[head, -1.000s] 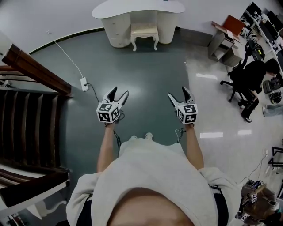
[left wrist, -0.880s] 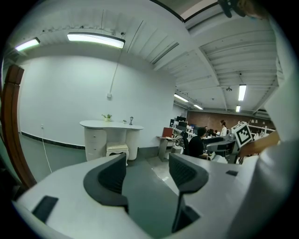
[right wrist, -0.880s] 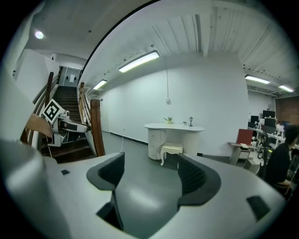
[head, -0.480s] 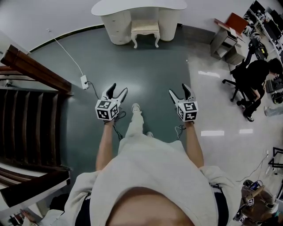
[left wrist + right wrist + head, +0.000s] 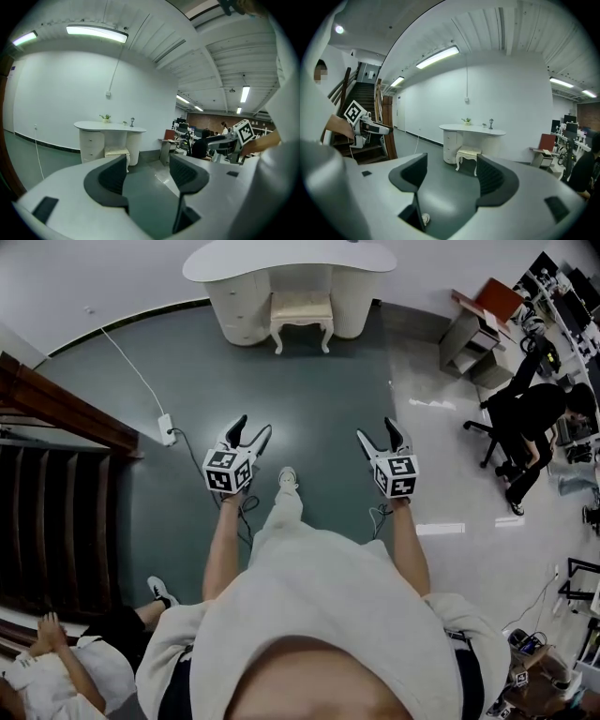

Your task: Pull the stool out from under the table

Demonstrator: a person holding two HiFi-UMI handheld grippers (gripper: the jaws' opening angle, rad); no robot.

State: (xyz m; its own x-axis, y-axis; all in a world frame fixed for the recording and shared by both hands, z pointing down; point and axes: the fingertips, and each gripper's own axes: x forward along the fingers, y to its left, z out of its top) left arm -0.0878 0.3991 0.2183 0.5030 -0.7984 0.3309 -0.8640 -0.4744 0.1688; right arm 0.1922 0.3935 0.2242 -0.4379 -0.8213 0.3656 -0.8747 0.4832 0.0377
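Observation:
A cream stool [image 5: 301,310] with curved legs stands tucked under the white kidney-shaped table [image 5: 291,259] against the far wall. Both grippers are held out over the green floor, well short of it. My left gripper [image 5: 251,426] is open and empty. My right gripper [image 5: 377,430] is open too, its jaws have just been closing a little, and nothing is between them. In the left gripper view the stool [image 5: 115,152] shows beyond the left gripper [image 5: 147,171]. In the right gripper view the stool [image 5: 468,152] and table [image 5: 471,129] lie straight past the right gripper [image 5: 450,176].
A dark wooden staircase [image 5: 56,474] runs along the left. A power strip with cable [image 5: 167,425] lies on the floor near it. At the right are a small desk [image 5: 478,329] and a seated person [image 5: 530,418]. Another person [image 5: 56,671] crouches at bottom left.
The wearer has stepped forward, one foot now out between the grippers. Both grippers have travelled toward the table. A second person has come into view at bottom left.

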